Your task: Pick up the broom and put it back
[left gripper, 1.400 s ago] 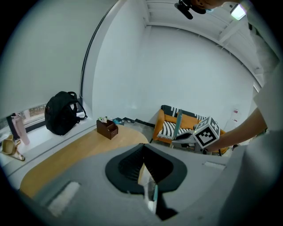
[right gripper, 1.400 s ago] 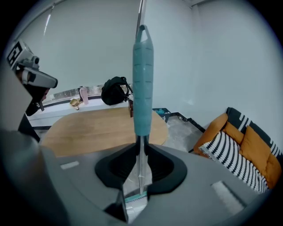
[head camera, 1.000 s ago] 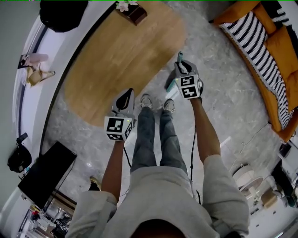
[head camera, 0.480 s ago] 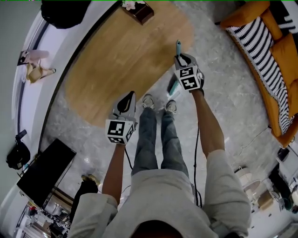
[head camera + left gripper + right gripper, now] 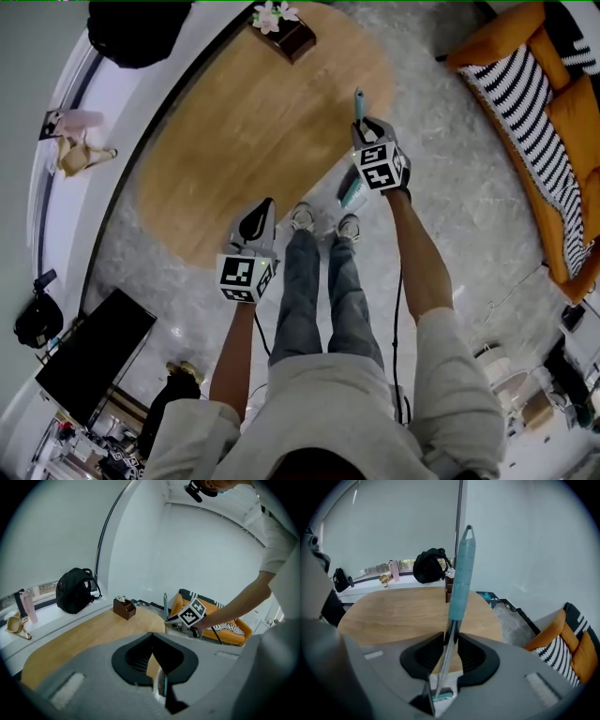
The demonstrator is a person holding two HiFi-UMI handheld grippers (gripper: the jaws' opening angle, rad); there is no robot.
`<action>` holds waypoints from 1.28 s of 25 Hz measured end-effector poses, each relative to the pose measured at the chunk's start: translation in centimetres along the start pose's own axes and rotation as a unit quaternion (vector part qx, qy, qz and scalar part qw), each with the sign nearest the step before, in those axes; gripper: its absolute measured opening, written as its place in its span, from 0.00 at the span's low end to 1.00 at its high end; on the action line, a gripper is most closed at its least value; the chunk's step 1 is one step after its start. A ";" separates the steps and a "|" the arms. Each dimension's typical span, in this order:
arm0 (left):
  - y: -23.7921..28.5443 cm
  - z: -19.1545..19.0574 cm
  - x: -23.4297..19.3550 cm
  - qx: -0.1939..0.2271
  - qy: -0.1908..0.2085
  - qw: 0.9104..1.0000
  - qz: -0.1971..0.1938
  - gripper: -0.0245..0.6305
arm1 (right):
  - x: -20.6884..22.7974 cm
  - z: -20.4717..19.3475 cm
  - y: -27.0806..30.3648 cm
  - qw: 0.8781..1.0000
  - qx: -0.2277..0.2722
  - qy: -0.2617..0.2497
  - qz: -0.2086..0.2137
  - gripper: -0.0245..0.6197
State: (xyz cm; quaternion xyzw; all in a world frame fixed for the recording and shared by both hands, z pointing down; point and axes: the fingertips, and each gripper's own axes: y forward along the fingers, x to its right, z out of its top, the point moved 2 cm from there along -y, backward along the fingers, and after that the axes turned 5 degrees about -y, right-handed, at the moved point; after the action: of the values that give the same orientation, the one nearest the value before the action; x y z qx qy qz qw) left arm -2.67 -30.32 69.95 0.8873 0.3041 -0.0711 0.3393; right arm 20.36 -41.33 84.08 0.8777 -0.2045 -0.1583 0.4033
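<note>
My right claw [image 5: 451, 638] grips the broom [image 5: 461, 573] by its handle, upright beside the table [image 5: 393, 616]. My left claw [image 5: 152, 644], at the table's edge, is closed and empty.

The broom [image 5: 459, 573] has a thin silvery shaft, a pale teal grip ending in a pointed hanging loop, and a teal brush head [image 5: 442, 696] at the bottom. It stands nearly upright, grip uppermost, its shaft clamped between the jaws of the right tongs [image 5: 451, 638]. The head hangs low over the floor [image 5: 450, 187]; whether it touches cannot be told.
</note>
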 end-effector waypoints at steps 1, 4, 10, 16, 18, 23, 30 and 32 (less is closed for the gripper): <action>0.0 -0.1 0.0 0.000 0.000 1.000 0.000 0.03 | 0.1 -0.1 0.0 1.000 0.000 -0.001 -0.001 0.19; 0.0 -0.3 0.0 -0.002 0.000 1.000 -0.001 0.03 | 0.1 -0.4 0.0 1.000 -0.001 0.003 0.006 0.25; -0.2 -0.5 -0.1 -0.003 0.000 1.000 -0.001 0.03 | 0.0 -1.3 -0.2 1.000 -0.005 0.021 0.007 0.33; -0.2 -0.4 0.2 0.000 0.002 1.000 -0.005 0.03 | -0.3 -1.3 -1.0 1.000 0.000 0.028 0.002 0.33; -0.1 -0.3 0.5 0.002 0.004 1.000 -0.009 0.03 | -0.3 -1.2 -1.7 0.999 0.009 0.038 -0.006 0.33; 0.0 0.3 1.8 0.005 0.011 1.000 -0.022 0.03 | 0.1 -1.8 -5.6 0.992 0.037 0.112 -0.041 0.26; 0.3 2.0 4.4 0.016 0.033 0.998 -0.044 0.03 | 1.3 -3.7 -12.5 0.972 0.081 0.193 -0.105 0.12; 0.3 2.7 5.2 0.018 0.039 0.998 -0.051 0.03 | 1.5 -4.1 -14.5 0.969 0.088 0.198 -0.118 0.08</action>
State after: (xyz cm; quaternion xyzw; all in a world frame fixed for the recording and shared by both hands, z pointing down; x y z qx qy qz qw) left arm 1.96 -29.69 66.35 0.8785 0.3611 -0.0589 0.3073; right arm 26.84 -30.86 75.26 0.9417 -0.0285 -0.0088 0.3352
